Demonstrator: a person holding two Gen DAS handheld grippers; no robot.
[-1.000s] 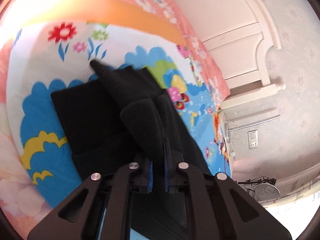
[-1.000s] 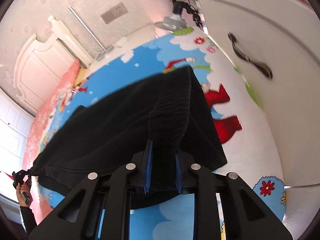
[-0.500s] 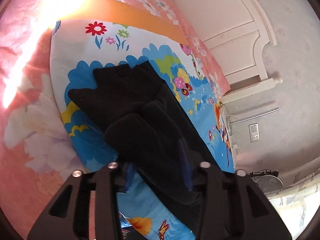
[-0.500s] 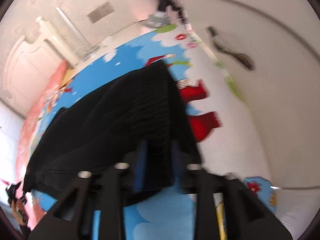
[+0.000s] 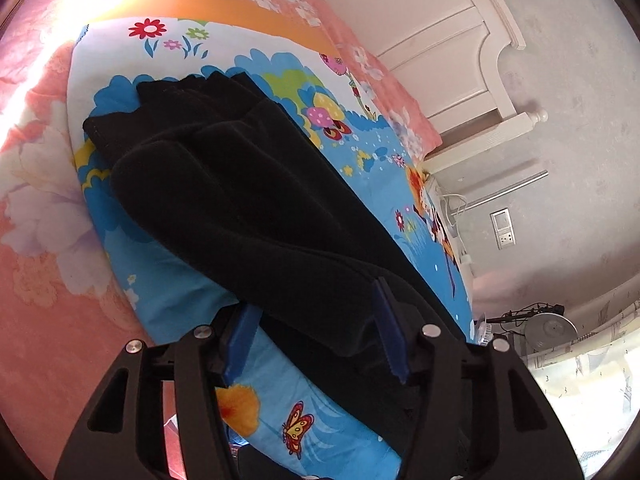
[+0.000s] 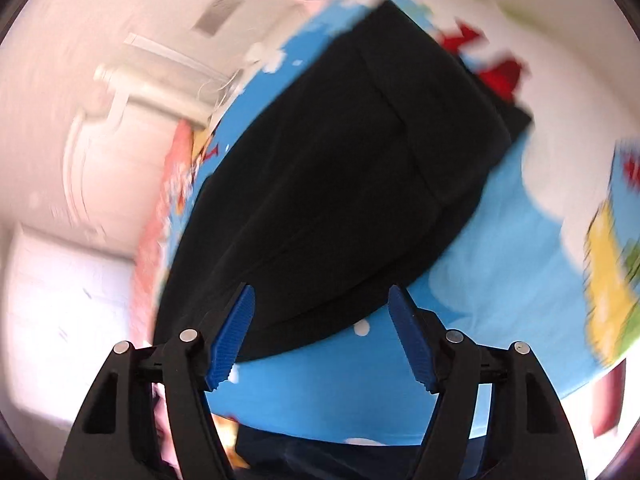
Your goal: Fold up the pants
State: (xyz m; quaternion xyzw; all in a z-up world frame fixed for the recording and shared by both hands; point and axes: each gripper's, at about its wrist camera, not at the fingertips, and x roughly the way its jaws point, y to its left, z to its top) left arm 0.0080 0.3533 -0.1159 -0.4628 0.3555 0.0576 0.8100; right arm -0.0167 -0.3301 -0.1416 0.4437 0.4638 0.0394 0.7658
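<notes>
Item: black pants (image 5: 256, 208), soft knit, folded into a layered bundle, lying on a cartoon-print sheet (image 5: 280, 80) spread over the bed. In the left wrist view the bundle runs from near the sheet's far edge, beside the flower print, down toward the near edge, its nearest fold lying between the pads. In the right wrist view the pants (image 6: 340, 168) cover the middle of the sheet (image 6: 500, 280), blue and white print bare along the near edge.

Left gripper (image 5: 316, 332): jaws parting, blue pads clear of the cloth on both sides; released, fold resting loosely between them.

Right gripper (image 6: 322, 332): jaws parting, pads spread wide with the pants' near edge just beyond the tips; nothing clamped. This view is motion-blurred.

Surroundings: pink floral bedcover (image 5: 44, 216) under the sheet; white headboard (image 5: 440, 40); wall socket (image 5: 505, 228).

Markings: no brand, label or legible writing visible.
</notes>
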